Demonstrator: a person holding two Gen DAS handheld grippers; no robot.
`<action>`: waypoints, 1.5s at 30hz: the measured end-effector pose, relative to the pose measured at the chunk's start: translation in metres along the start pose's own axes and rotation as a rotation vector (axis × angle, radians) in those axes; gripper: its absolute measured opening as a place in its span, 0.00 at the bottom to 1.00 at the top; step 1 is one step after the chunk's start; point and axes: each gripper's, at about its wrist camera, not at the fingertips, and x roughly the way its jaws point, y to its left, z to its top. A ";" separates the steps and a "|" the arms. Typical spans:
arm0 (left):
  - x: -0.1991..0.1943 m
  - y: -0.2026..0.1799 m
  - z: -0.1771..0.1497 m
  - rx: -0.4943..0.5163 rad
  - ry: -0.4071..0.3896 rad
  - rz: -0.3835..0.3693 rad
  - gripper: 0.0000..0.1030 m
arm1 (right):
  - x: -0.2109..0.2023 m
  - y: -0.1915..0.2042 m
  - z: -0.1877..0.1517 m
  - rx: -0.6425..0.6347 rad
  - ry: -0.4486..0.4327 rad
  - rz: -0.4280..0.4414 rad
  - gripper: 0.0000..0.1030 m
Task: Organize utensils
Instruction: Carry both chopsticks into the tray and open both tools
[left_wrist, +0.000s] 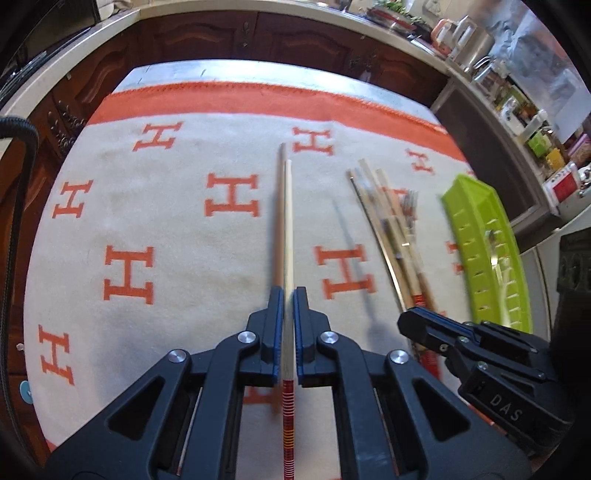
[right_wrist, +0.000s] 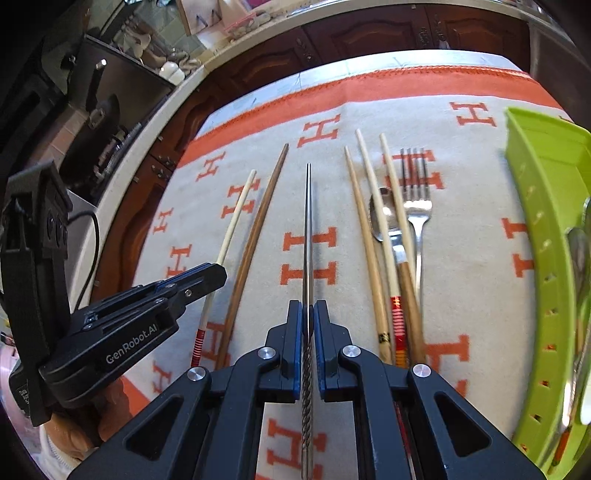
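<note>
My left gripper (left_wrist: 289, 295) is shut on a pale chopstick (left_wrist: 288, 221) with a red-striped end, held above the cloth and pointing away. A brown chopstick (left_wrist: 279, 206) lies on the cloth just left of it. My right gripper (right_wrist: 308, 304) is shut on a thin metal chopstick (right_wrist: 308, 229) with a twisted handle. To its right lie several pale chopsticks (right_wrist: 364, 221), a spoon (right_wrist: 382, 214) and a fork (right_wrist: 417, 206). The left gripper (right_wrist: 218, 273) also shows in the right wrist view, at the left. The right gripper (left_wrist: 410, 321) shows low right in the left wrist view.
A lime green slotted tray (right_wrist: 546, 221) with cutlery in it stands along the right edge of the cloth (left_wrist: 166, 221), which is white and orange with H marks. Dark wooden cabinets (left_wrist: 207, 37) and a crowded counter (left_wrist: 517, 103) run behind the table.
</note>
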 end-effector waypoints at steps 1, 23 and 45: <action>-0.008 -0.010 0.000 0.010 -0.010 -0.021 0.03 | -0.010 -0.004 -0.001 0.008 -0.014 0.011 0.06; 0.028 -0.240 0.001 0.156 0.048 -0.261 0.03 | -0.142 -0.164 -0.021 0.105 -0.140 -0.241 0.06; 0.022 -0.210 -0.012 0.211 0.066 -0.165 0.03 | -0.139 -0.158 -0.030 0.100 -0.170 -0.238 0.35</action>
